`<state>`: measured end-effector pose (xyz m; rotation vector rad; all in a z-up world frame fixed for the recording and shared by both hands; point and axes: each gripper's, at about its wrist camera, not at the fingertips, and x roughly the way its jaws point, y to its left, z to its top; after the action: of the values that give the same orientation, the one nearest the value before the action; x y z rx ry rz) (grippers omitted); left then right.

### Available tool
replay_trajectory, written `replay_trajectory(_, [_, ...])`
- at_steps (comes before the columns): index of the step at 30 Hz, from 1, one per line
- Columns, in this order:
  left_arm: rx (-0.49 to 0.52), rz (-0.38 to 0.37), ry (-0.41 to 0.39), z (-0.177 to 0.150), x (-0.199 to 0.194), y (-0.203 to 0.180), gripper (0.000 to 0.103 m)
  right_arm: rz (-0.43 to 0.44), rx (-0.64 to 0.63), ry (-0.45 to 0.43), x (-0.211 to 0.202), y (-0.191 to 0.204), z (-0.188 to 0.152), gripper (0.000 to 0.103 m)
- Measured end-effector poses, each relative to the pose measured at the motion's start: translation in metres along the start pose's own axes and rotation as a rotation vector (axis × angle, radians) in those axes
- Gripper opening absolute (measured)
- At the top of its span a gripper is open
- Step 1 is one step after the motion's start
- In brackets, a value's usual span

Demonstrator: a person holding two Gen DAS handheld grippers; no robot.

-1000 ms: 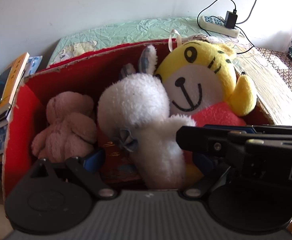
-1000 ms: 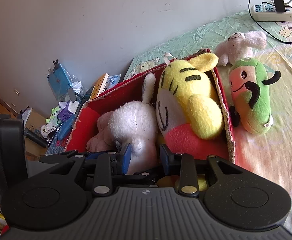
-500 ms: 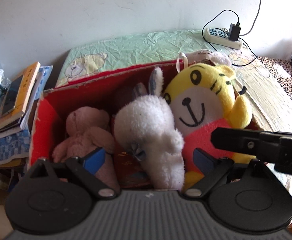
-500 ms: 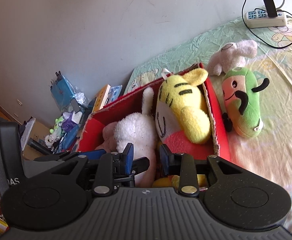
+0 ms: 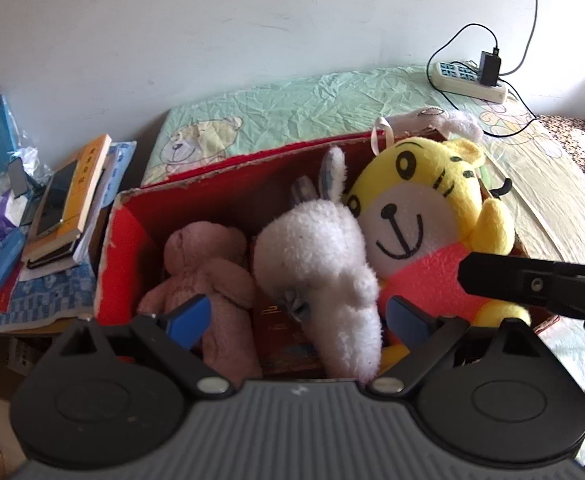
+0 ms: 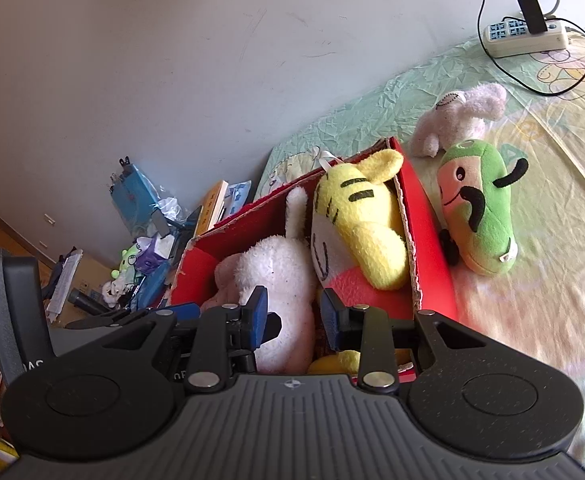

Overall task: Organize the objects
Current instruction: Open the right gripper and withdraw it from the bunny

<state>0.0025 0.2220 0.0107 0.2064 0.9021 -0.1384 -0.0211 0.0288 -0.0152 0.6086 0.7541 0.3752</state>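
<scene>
A red cardboard box (image 5: 124, 240) sits on the bed (image 5: 292, 108) and holds 3 plush toys: a pink bear (image 5: 208, 268) at its left end, a white rabbit (image 5: 316, 256) in the middle, and a yellow tiger (image 5: 420, 220) at its right end, each touching its neighbour. The left gripper (image 5: 298, 316) is spread wide in front of the box, its blue pads flanking the rabbit's body without contact. The right gripper (image 6: 294, 316) has a narrow gap between its pads, holds nothing, and sits just before the rabbit and tiger. On the bed outside the box's right wall lie a green plush (image 6: 480, 208) and, beyond it, a pale pink plush (image 6: 460, 116). A power strip (image 6: 524, 38) lies near the wall.
</scene>
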Motion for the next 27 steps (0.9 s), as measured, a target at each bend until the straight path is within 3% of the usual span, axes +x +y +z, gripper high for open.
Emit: replay_trajectory(27, [-0.102, 0.196, -0.004, 0.014, -0.030, -0.083, 0.095, 0.168, -0.031, 0.125, -0.041, -0.074, 0.037, 0.033])
